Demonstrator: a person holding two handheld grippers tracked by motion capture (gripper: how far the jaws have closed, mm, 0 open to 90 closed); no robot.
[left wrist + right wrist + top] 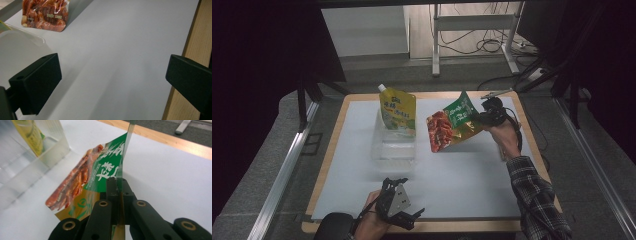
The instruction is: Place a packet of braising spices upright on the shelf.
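Black jaws of the right claw (119,195) are pinched tight on the edge seal of the snack bag (85,187), gripping it by the thin flat margin so the foil body hangs free below. In the high view the right claw (482,118) holds the snack bag (451,126) off the desk (462,175), tilted, its red lower end pointing down and toward the bin (393,142). Holding by the rim seems chosen so the bag can be lowered end-first without the jaws fouling the walls.

Near the front edge of the desk, the left claw (404,212) rests low with its jaws spread wide and nothing between them; in the left gripper view the left claw (112,82) faces bare white desk (120,50), with the snack bag (45,13) far off and a curve of the bin (22,47) at the left. It looks parked out of the way while the other does the carrying.

The bin is clear plastic, open at the top, standing left of the lifted bag and just beside it. 1 thing is in it: a yellow-green spout pouch (398,111), upright against the far wall, cap up. In the right gripper view the pouch (28,133) shows through the clear wall of the bin (30,167). Room remains in front of it, probably for the snack bag.
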